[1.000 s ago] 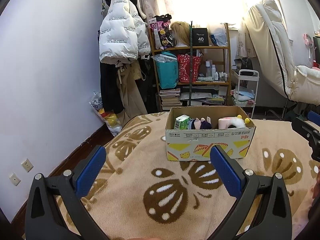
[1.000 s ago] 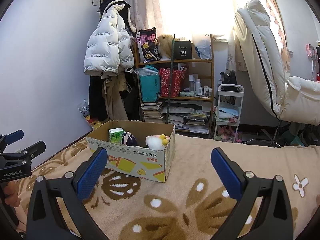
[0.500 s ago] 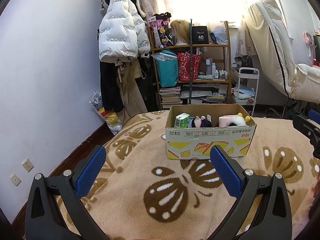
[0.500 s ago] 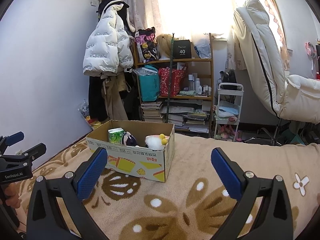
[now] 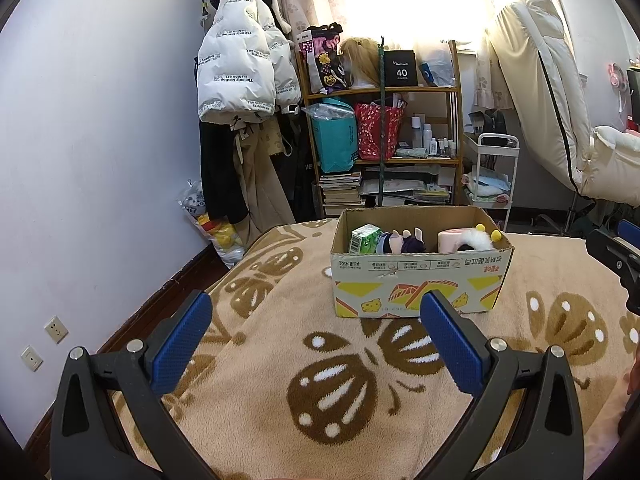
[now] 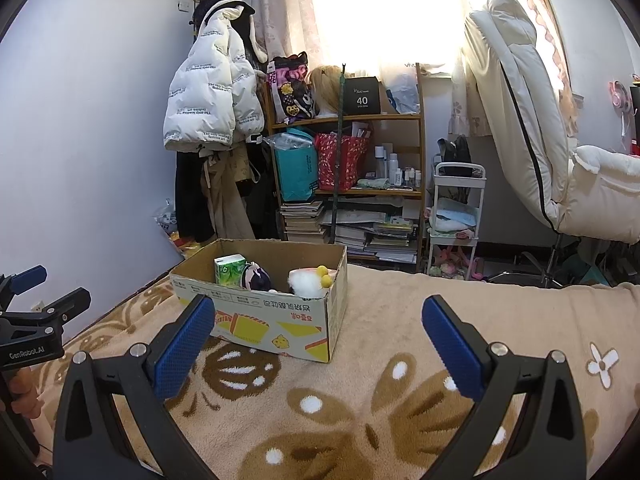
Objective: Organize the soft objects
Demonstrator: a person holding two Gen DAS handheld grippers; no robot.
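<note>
A cardboard box (image 5: 420, 276) sits on a beige blanket (image 5: 320, 360) patterned with brown butterflies, and the soft things lie inside it: a green tissue pack (image 5: 365, 239) at the left end, a dark purple plush (image 5: 404, 242) beside it, and a pink-and-white fluffy toy (image 5: 466, 240) with yellow pompoms at the right end. The box's front panel carries rows of red and grey print that reads upside down, above yellow cheese-like drawings; the characters are too small to make out. The left hand-held gripper (image 5: 316, 340) hovers over the blanket short of the box, its blue-padded fingers (image 5: 182, 344) spread wide with nothing between them. The right hand-held gripper (image 6: 318, 344) is likewise spread and empty, aimed past the box's right corner (image 6: 256, 308); in its view the left tool shows at the left edge with "GenRobot.AI" printed in white on its black body. Behind the bed, a white puffer jacket (image 5: 240, 64) hangs on the wall, covered in repeated lines of dark text reading "The only leading fashion are". A wooden shelf (image 6: 360, 168) holds a black card marked "40" (image 6: 362, 98), a teal bag (image 6: 296, 172), a red bag (image 6: 340, 164), small bottles and stacked books. A white padded chair (image 6: 532, 128) stands to the right.
</note>
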